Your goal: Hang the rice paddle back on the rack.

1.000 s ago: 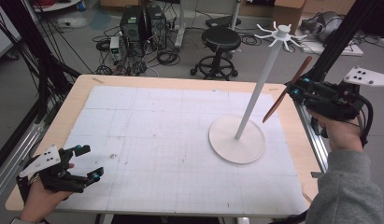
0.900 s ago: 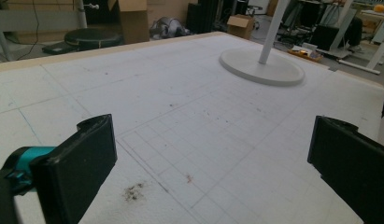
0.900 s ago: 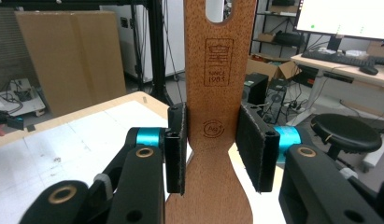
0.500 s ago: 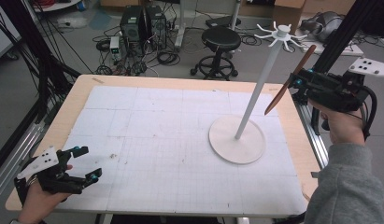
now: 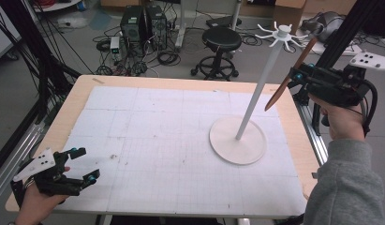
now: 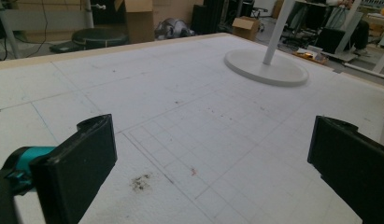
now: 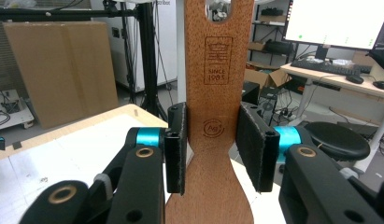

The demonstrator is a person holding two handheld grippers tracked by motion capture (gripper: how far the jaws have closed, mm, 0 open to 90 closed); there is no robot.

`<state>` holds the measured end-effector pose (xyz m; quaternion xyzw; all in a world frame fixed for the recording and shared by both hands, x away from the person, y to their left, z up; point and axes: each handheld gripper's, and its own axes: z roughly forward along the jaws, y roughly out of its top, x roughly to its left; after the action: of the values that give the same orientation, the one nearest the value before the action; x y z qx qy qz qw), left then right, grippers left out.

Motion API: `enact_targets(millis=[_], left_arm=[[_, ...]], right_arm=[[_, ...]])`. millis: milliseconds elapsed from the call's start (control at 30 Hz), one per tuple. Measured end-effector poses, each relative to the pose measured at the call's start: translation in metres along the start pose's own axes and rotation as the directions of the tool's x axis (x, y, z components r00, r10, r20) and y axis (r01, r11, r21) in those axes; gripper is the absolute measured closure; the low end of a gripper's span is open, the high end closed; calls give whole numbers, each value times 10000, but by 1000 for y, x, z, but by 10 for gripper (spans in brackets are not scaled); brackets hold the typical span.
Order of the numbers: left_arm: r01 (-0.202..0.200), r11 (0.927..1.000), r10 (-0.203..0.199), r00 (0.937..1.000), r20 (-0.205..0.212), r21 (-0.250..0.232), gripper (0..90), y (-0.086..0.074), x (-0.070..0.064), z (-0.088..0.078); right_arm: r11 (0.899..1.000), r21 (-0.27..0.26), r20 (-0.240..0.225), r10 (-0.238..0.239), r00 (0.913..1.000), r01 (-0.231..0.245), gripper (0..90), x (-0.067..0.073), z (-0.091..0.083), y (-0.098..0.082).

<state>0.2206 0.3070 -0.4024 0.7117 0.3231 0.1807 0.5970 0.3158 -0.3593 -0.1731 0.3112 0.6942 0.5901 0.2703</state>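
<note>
One wooden spatula (image 7: 213, 74) | brown, flat | stamped logo | hole at top

Look at the wooden spatula (image 7: 219, 93) in your right gripper view. A little stamp is burned into its handle. Under a small picture in a box you can read "SINCE", and below that a number that looks like "1903", though the last digits are hard to make out. Lower down there is a round mark with letters too small to read.
</note>
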Motion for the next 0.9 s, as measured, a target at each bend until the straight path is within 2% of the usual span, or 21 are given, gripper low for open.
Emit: enact_targets(millis=[433, 600, 900], left_arm=[[25, 10000, -25, 10000, -17, -5, 18, 0, 0, -1], [54, 10000, -54, 10000, -35, 2, 18, -1, 0, -1], [35, 10000, -35, 10000, -38, -5, 18, -1, 1, -1]], right_arm=[[9999, 149, -54, -57, 10000, 58, 652, 3, 9, -1], [9998, 46, -109, -185, 9998, 185, 652, 4, 12, -2], [10000, 4, -70, -95, 9999, 95, 651, 4, 15, -9]])
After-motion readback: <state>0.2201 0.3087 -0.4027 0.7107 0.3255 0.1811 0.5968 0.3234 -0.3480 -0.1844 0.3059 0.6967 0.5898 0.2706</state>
